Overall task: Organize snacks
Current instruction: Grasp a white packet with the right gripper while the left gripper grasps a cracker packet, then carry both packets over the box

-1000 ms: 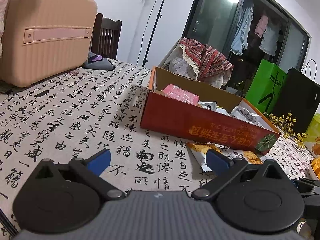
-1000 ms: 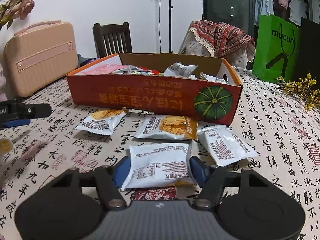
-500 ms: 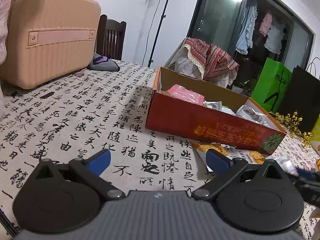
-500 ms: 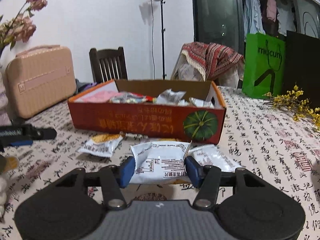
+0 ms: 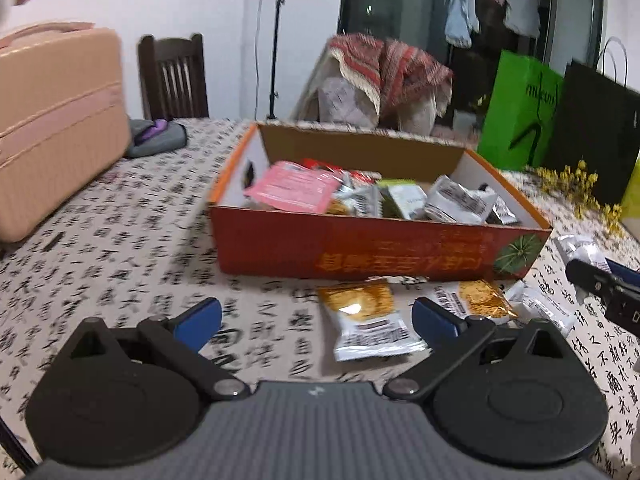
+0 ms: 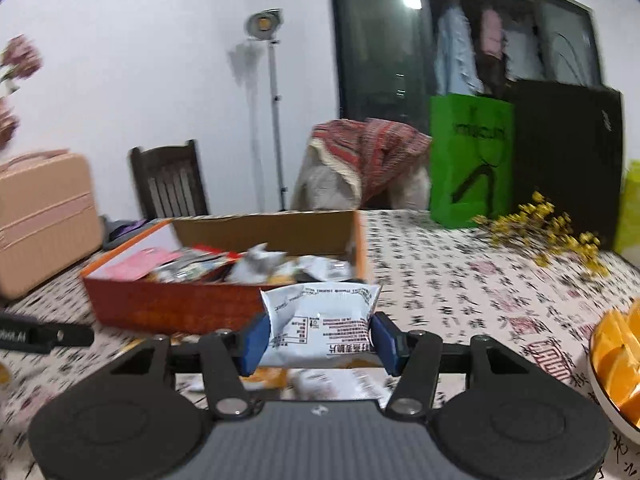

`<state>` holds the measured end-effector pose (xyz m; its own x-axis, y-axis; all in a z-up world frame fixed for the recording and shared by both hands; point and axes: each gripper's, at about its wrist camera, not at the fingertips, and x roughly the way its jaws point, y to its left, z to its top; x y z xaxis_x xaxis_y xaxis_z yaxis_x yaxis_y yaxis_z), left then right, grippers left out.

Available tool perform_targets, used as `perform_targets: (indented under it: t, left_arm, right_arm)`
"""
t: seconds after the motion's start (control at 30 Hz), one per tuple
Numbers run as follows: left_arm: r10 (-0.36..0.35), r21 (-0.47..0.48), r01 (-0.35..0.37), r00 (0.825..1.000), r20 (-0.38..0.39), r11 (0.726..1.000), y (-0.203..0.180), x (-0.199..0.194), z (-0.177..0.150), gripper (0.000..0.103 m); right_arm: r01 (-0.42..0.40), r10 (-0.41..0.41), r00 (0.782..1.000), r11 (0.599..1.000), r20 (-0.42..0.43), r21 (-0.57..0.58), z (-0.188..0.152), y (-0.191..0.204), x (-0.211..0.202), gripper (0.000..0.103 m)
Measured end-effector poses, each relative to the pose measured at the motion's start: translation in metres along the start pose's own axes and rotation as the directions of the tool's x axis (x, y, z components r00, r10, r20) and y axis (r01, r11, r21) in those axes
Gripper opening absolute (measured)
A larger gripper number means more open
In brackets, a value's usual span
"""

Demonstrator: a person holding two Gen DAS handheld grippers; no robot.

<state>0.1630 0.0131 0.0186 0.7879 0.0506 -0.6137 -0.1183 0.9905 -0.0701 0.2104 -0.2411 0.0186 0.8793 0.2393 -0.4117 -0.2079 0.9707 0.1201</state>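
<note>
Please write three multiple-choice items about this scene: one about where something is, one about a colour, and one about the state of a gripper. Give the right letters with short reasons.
1. Where is the white snack packet?
A. inside the orange box
B. between the fingers of the right gripper
C. under the green bag

2. What colour is the bag behind the yellow flowers?
A. green
B. red
C. white

3. What is the state of the left gripper?
A. shut on a packet
B. shut on nothing
C. open

Answers: 1 B, the blue fingers press both its sides, lifted before the orange box. 2 A, bright green. 3 C, its fingers stand wide apart, holding nothing.
</note>
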Motion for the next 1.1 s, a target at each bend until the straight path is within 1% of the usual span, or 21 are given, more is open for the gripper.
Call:
perform_targets:
  t: [0.1,0.17,0.27,0.37,0.47,0.6,0.63,0.7,0.77,0.8,0.83,0.87,0.97,1.1]
  left_arm:
    - [0.019,0.009,-0.019,0.999,-0.031,1.0,-0.015,0.019,0.006,0.103]
    - [0.05,0.015,-0.049,0.997,-0.05,0.999,-0.023,0.033,0.006,0.103]
    - [0.086,0.015,-0.085,0.993,-0.076,0.996,-0.03,0.053,0.003,0.103]
    - [0.114,0.007,-0.114,0.989,-0.097,0.994,-0.031,0.068,0.0,0.103]
    - [0.132,0.014,-0.131,0.986,-0.101,0.991,-0.029,0.075,-0.004,0.103]
    - [0.129,0.009,-0.129,0.987,-0.091,0.992,-0.027,0.076,-0.007,0.102]
    - [0.129,0.013,-0.129,0.988,-0.086,0.992,-0.028,0.076,-0.008,0.1]
    - [0.119,0.018,-0.118,0.99,-0.073,0.993,-0.029,0.073,-0.01,0.092]
    - [0.105,0.027,-0.104,0.993,-0.055,0.994,-0.031,0.069,-0.01,0.071]
    - [0.101,0.029,-0.1,0.994,-0.047,0.995,-0.032,0.067,-0.011,0.066]
    - [0.096,0.03,-0.095,0.995,-0.04,0.995,-0.032,0.065,-0.011,0.054]
    - [0.09,0.03,-0.089,0.995,-0.035,0.996,-0.032,0.064,-0.011,0.05]
    - [0.082,0.019,-0.082,0.996,-0.027,0.996,-0.03,0.062,-0.01,0.045]
    - [0.06,0.019,-0.06,0.998,-0.019,0.998,-0.03,0.06,-0.01,0.044]
  right_arm:
    - [0.015,-0.015,1.0,0.998,-0.002,0.057,-0.004,-0.013,0.009,0.055]
    - [0.03,-0.03,1.0,0.996,-0.001,0.079,-0.006,-0.019,0.012,0.055]
    - [0.057,-0.057,0.998,0.995,0.008,0.08,-0.01,-0.022,0.013,0.056]
    - [0.062,-0.062,0.998,0.995,0.008,0.077,-0.012,-0.022,0.013,0.056]
    - [0.058,-0.058,0.998,0.995,0.002,0.077,-0.012,-0.022,0.014,0.056]
    - [0.054,-0.054,0.999,0.996,-0.003,0.07,-0.013,-0.02,0.014,0.056]
    - [0.053,-0.053,0.999,0.996,-0.003,0.068,-0.013,-0.02,0.013,0.056]
    - [0.051,-0.051,0.999,0.997,-0.003,0.065,-0.013,-0.019,0.013,0.056]
    - [0.052,-0.052,0.999,0.997,-0.001,0.06,-0.013,-0.018,0.012,0.056]
    - [0.052,-0.052,0.999,0.997,-0.002,0.058,-0.013,-0.018,0.012,0.056]
    - [0.053,-0.053,0.999,0.997,-0.003,0.056,-0.013,-0.017,0.012,0.056]
    - [0.054,-0.054,0.999,0.997,-0.003,0.054,-0.013,-0.017,0.012,0.056]
    - [0.056,-0.056,0.998,0.997,-0.001,0.054,-0.013,-0.017,0.012,0.056]
    - [0.054,-0.054,0.999,0.997,-0.002,0.052,-0.013,-0.017,0.013,0.056]
